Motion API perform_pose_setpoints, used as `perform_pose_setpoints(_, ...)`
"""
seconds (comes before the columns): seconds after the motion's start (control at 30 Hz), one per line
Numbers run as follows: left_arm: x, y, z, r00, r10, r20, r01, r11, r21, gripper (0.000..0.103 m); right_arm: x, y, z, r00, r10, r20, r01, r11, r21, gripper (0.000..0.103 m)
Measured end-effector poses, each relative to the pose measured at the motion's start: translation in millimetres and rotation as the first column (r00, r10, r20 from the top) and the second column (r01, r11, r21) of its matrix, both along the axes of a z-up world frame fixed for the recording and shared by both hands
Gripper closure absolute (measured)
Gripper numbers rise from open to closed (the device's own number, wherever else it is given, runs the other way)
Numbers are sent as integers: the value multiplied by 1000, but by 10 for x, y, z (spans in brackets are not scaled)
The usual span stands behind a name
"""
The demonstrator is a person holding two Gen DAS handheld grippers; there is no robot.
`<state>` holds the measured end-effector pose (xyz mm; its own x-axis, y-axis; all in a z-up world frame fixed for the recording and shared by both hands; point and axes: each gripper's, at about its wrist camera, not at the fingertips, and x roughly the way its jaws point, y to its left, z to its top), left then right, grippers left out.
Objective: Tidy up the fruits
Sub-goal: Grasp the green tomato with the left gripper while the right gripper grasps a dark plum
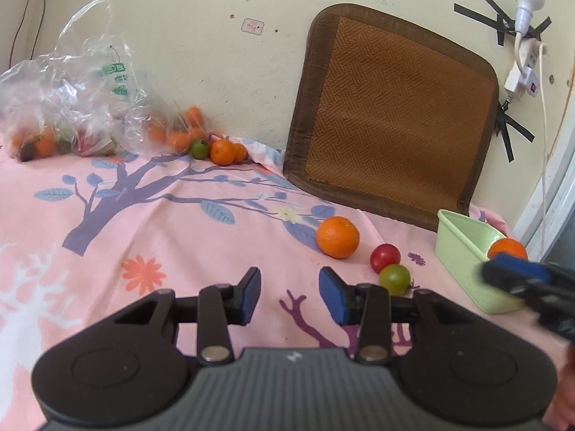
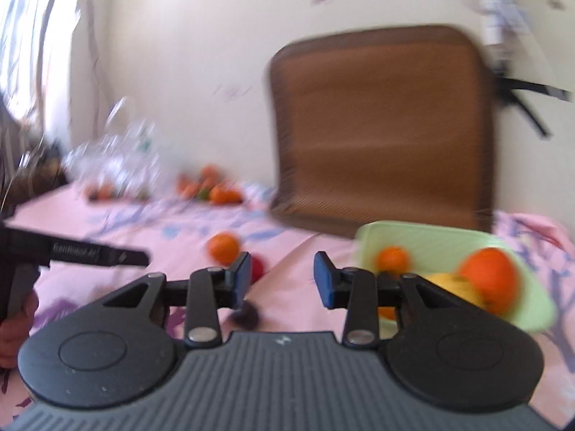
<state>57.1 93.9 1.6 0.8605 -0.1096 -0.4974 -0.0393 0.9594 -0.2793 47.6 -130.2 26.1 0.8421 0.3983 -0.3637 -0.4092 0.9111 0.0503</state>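
My left gripper [image 1: 289,294] is open and empty above the pink sheet. Ahead to its right lie an orange [image 1: 337,237], a red tomato [image 1: 385,258] and a green tomato [image 1: 395,278]. A light green basket [image 1: 456,248] at the right holds an orange [image 1: 506,248]. My right gripper [image 2: 282,280] is open and empty; it shows blurred in the left wrist view [image 1: 517,273] by the basket. In the blurred right wrist view the basket [image 2: 532,298] holds oranges [image 2: 488,280] and a yellow fruit [image 2: 449,283]; the loose orange [image 2: 223,248] lies ahead left.
A clear plastic bag [image 1: 72,100] with several fruits lies at the back left, with loose oranges [image 1: 222,151] and a green fruit [image 1: 199,148] beside it. A brown woven mat [image 1: 391,115] leans on the wall. A power strip [image 1: 521,75] hangs at right.
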Motion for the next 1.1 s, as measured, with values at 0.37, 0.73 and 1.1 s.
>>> perform_pose_setpoints(0.37, -59, 56, 9, 998, -41, 52, 43, 998, -44, 66, 331, 595, -215, 988, 90, -125, -106, 986, -127, 77)
perform_pose_setpoints(0.73, -137, 64, 23, 989, -121, 87, 129, 987, -98, 59, -182, 535, -118, 976, 217, -32, -219, 965, -141, 71)
perform_pose_setpoints(1.1, -119, -436, 24, 967, -250, 46, 249, 968, 25, 58, 199, 67, -239, 984, 64, -166, -57, 997, 46, 69)
